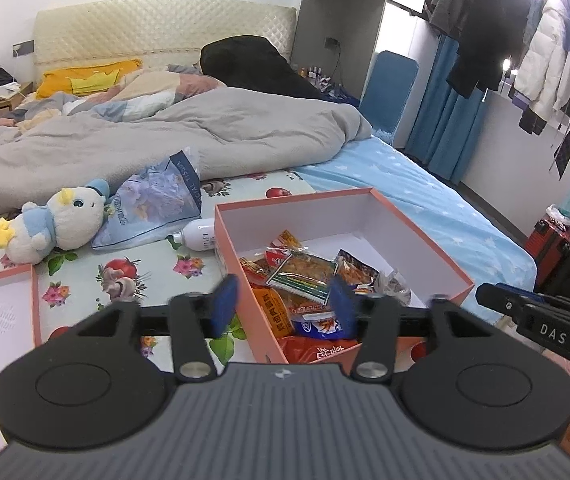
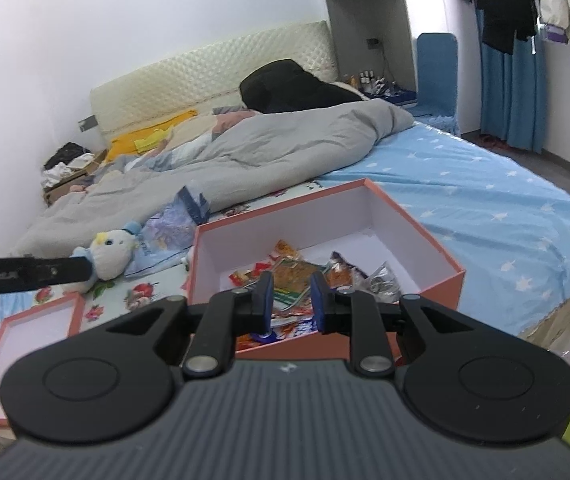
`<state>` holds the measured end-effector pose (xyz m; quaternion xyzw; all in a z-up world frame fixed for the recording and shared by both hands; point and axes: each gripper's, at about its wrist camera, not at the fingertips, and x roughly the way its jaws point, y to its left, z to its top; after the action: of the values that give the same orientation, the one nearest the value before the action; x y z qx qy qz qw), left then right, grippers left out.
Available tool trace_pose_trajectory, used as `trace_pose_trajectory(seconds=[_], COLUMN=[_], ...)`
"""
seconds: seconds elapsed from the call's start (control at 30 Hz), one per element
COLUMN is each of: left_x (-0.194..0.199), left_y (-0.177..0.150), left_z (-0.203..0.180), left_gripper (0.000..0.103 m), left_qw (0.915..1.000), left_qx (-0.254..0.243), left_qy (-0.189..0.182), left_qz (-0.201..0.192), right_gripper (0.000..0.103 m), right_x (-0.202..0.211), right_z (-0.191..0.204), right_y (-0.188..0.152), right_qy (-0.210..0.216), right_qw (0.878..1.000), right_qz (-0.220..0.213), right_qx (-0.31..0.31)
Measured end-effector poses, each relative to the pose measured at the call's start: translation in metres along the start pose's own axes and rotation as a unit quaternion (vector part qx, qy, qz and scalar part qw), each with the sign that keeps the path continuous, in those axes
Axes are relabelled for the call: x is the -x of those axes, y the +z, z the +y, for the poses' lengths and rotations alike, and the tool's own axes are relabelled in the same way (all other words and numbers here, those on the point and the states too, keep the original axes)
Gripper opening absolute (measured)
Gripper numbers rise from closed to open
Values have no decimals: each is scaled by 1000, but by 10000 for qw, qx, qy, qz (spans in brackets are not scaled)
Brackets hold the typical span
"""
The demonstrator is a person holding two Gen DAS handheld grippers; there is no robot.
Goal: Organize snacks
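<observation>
Left wrist view: left gripper (image 1: 283, 304) jaws apart, empty, straddling box (image 1: 245, 276) wall
Right gripper (image 2: 291, 300): nearly together, empty
Snacks (image 1: 305, 280): in box's near end, just ahead, nearer left

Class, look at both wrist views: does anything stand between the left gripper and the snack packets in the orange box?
Only the orange box's near left wall: the left gripper straddles it, one finger outside, one over the snack packets. Nothing covers them.

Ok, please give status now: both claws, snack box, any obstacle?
Left claw open, empty. Right claw shut, empty. Snack packets inside box. No obstacle.
</observation>
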<state>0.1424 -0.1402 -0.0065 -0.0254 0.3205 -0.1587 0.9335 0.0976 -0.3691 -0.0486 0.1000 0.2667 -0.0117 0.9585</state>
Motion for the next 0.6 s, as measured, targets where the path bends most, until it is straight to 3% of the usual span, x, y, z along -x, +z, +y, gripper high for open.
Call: trace_pose_trajectory(seconds=[0.07, 0.2, 0.23, 0.43, 0.5, 0.6], left_x=[1, 1, 1, 1, 1, 1], left_y=[0, 2, 2, 4, 4, 5], left_z=[0, 1, 1, -2, -5, -8], left_gripper=[76, 89, 94, 98, 99, 100], left_qw=[10000, 10000, 10000, 10000, 9999, 9999], left_qx=[-18, 34, 76, -45, -112, -117], left_qy=[71, 7, 13, 34, 68, 98], left_qz=[-34, -9, 4, 55, 45, 45], right_gripper=[57, 80, 90, 93, 102, 103], right_x=[0, 3, 3, 1, 1, 3], right_z=[-3, -7, -7, -9, -10, -12], right_y=[0, 2, 2, 5, 6, 7], right_qy=[-18, 157, 113, -7, -24, -58], right_qw=[10000, 9998, 9999, 10000, 10000, 9998], right_qz=[-3, -76, -98, -31, -45, -132], right_qx=[-24, -26, -18, -8, -40, -150])
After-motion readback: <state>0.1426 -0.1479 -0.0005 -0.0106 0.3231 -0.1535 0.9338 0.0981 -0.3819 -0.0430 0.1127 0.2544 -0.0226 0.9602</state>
